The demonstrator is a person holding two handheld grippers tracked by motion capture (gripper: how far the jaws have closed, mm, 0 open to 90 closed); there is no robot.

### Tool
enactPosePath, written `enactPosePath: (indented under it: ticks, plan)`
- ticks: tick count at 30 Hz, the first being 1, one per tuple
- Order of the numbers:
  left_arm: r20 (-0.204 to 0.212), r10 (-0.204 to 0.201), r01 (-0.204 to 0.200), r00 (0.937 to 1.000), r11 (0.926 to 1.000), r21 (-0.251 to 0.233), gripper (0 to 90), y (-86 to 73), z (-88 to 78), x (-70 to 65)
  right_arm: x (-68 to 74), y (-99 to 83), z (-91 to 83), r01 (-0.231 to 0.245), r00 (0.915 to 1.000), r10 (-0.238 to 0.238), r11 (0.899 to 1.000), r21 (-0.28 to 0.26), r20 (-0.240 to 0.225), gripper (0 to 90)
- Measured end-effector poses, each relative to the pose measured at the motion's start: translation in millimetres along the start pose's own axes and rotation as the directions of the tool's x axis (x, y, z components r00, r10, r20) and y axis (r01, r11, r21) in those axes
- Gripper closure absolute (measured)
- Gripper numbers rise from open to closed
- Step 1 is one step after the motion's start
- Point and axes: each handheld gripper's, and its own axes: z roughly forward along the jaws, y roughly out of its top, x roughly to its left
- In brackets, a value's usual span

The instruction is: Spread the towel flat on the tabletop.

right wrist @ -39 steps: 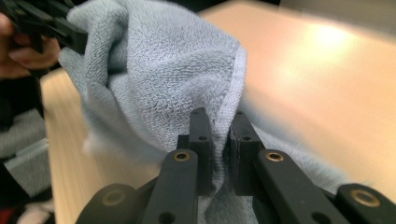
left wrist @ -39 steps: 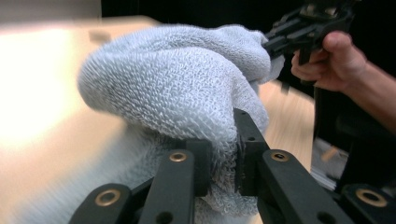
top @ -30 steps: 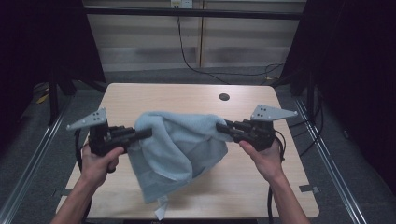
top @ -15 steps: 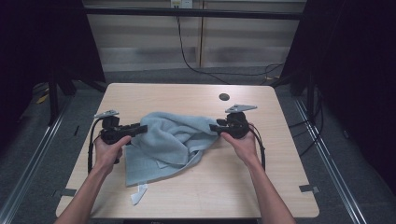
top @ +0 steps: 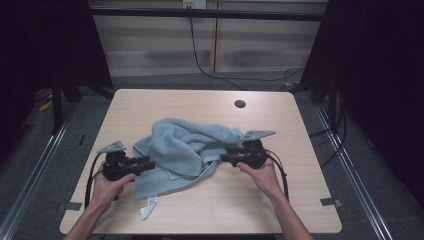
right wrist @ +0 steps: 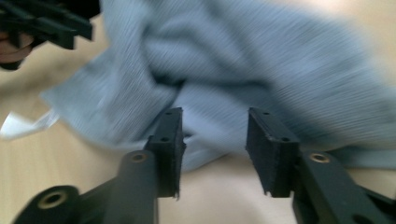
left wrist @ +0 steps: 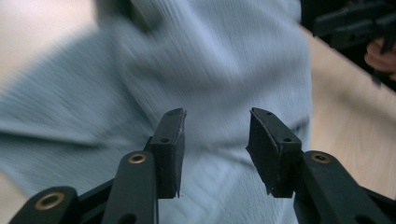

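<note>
Jaws of both the left gripper (top: 145, 164) and right gripper (top: 226, 158) had just released, dropping the towel (top: 185, 147) crumpled onto the counter (top: 280, 200).

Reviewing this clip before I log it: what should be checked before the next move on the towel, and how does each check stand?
1. Towel lies wholly on the table: ok.
2. Towel spread flat: not ok, bunched in folds.
3. Left gripper free of cloth, nothing pinched after its jaws have just been closing slightly: ok.
4. Right gripper free of cloth, jaws likewise apart, just been closing: ok.
5. White tag visible at the near edge: ok.
6. Towel corners locatable for a regrasp: cannot tell.
</note>
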Motion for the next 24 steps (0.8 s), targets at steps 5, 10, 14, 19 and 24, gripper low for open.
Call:
enactPosePath:
  ticks: [5,10,14,19,24]
  plan:
    - [0.0,0.032,-0.032,0.9995,0.9948,0.097,59.6,-7.7,23.7,-2.6,14.7,-6.0,39.1,0.056,0.9951,-0.051,0.997,0.053,-0.085,67.5]
    - [0.0,0.023,-0.023,0.9997,0.9963,0.082,63.6,-12.8,25.6,4.2,9.1,-11.5,59.1,0.042,0.9967,-0.033,0.993,0.111,-0.074,67.6]
    - [-0.018,0.041,-0.039,0.999,0.9962,0.077,63.5,-13.6,27.0,0.6,10.4,-27.3,52.9,0.026,0.9961,-0.017,0.994,0.11,-0.086,68.2]
    - [-0.012,0.072,-0.071,0.9973,0.9935,0.089,66.1,-14.1,29.9,-6.2,28.7,-38.6,37.7,0.062,0.9945,-0.049,0.988,0.143,-0.092,68.2]
    - [0.035,0.116,-0.12,0.9926,0.9859,0.117,67.2,-19.6,28.8,-23.0,51.1,-52.9,19.3,0.067,0.9913,-0.045,0.982,0.179,-0.123,66.6]
